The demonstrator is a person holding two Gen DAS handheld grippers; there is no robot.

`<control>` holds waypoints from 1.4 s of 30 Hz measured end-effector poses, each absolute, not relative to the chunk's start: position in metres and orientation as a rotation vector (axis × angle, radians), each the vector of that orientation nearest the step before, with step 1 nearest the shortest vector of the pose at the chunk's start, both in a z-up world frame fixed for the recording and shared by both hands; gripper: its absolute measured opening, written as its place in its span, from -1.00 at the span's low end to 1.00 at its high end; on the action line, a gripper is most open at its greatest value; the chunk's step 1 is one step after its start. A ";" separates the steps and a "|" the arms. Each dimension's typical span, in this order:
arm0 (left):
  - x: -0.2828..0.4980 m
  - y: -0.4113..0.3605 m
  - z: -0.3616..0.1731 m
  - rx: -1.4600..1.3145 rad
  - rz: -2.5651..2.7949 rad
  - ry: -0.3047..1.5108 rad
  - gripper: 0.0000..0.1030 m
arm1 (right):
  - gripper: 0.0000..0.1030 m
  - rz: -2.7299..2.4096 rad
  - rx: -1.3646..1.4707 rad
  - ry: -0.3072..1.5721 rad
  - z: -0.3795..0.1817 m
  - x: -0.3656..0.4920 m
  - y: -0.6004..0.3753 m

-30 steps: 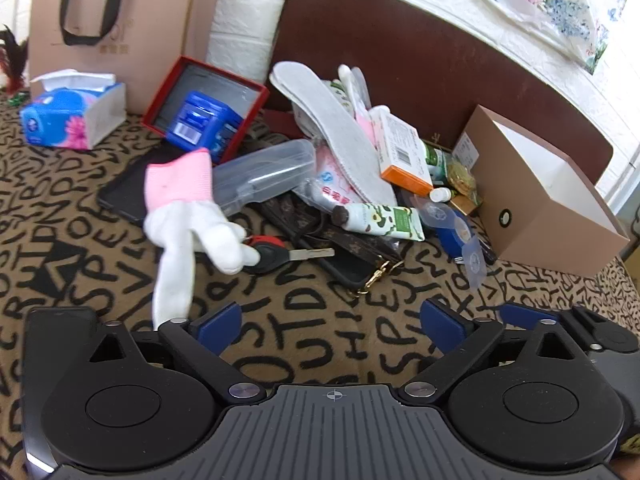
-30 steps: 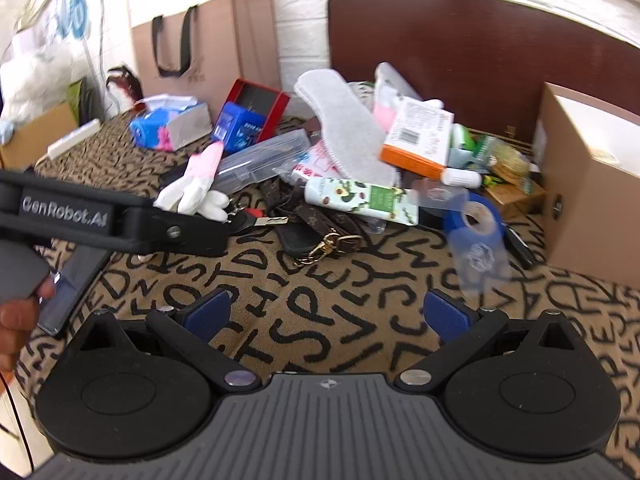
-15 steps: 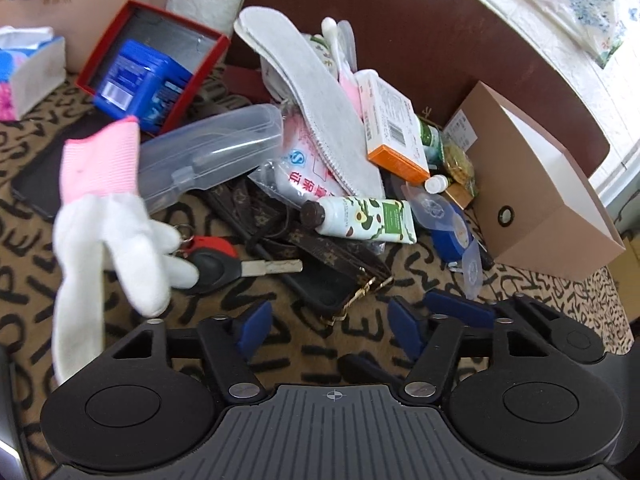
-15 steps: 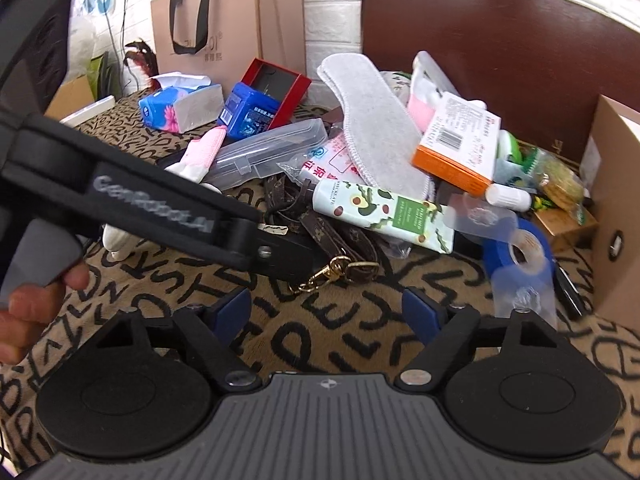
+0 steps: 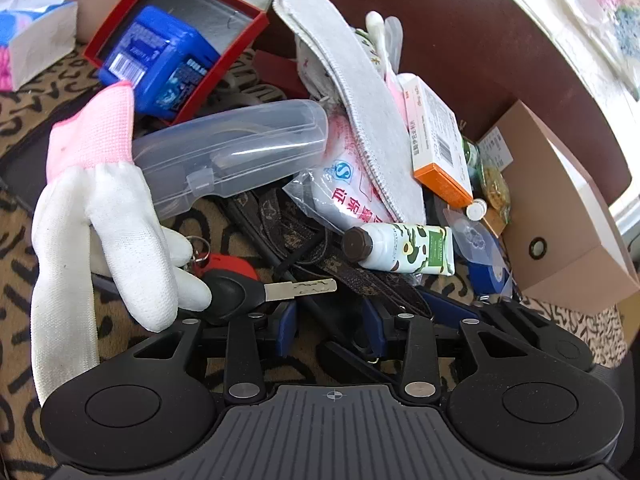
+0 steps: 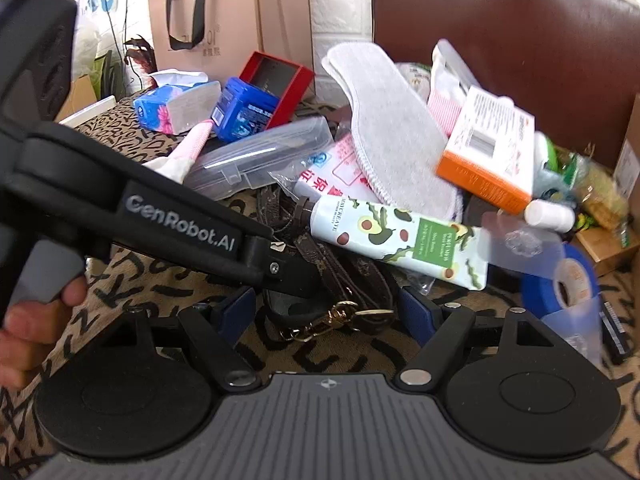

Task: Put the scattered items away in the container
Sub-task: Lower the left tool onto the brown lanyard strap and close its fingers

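Note:
A pile of items lies on a letter-print cloth: a car key [image 5: 256, 290], a brown strap with a gold clasp [image 6: 340, 280], an avocado-print tube [image 5: 404, 249], a clear plastic case [image 5: 232, 152], a white and pink glove [image 5: 100, 208], a grey insole [image 5: 360, 92] and an orange box [image 5: 436, 140]. The brown cardboard box [image 5: 560, 216] stands open at the right. My left gripper [image 5: 330, 326] is open and low over the strap beside the key. My right gripper [image 6: 326, 312] is open just before the clasp, with the left gripper's body [image 6: 180, 228] crossing in front.
A red tray [image 5: 176, 40] holding a blue packet [image 5: 160, 64] and a tissue pack [image 6: 176, 104] lie at the back left. A paper bag [image 6: 228, 16] and a dark headboard [image 6: 500, 32] stand behind. A blue tape roll [image 6: 568, 284] lies right.
Both grippers have moved forward and down toward the pile, their fingers narrowing. The left one now sits over the strap by the key and fills the right view's left side.

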State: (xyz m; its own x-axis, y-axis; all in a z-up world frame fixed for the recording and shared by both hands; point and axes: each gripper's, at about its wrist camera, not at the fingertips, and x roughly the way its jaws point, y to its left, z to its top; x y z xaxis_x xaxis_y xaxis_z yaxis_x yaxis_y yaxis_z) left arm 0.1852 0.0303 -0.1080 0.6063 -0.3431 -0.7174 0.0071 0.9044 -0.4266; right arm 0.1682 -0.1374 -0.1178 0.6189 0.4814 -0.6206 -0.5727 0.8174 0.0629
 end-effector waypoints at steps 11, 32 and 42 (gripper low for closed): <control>0.154 0.020 -0.102 -0.369 -0.229 0.942 -0.64 | 0.50 0.616 -0.192 0.713 -0.111 0.139 -0.151; 0.033 -0.028 -0.088 -0.299 -0.426 0.979 -0.03 | 0.50 0.575 -0.194 0.784 -0.101 0.018 -0.227; 0.061 -0.027 -0.068 -0.233 -0.385 0.879 0.41 | 0.61 0.458 -0.144 0.789 -0.098 0.006 -0.250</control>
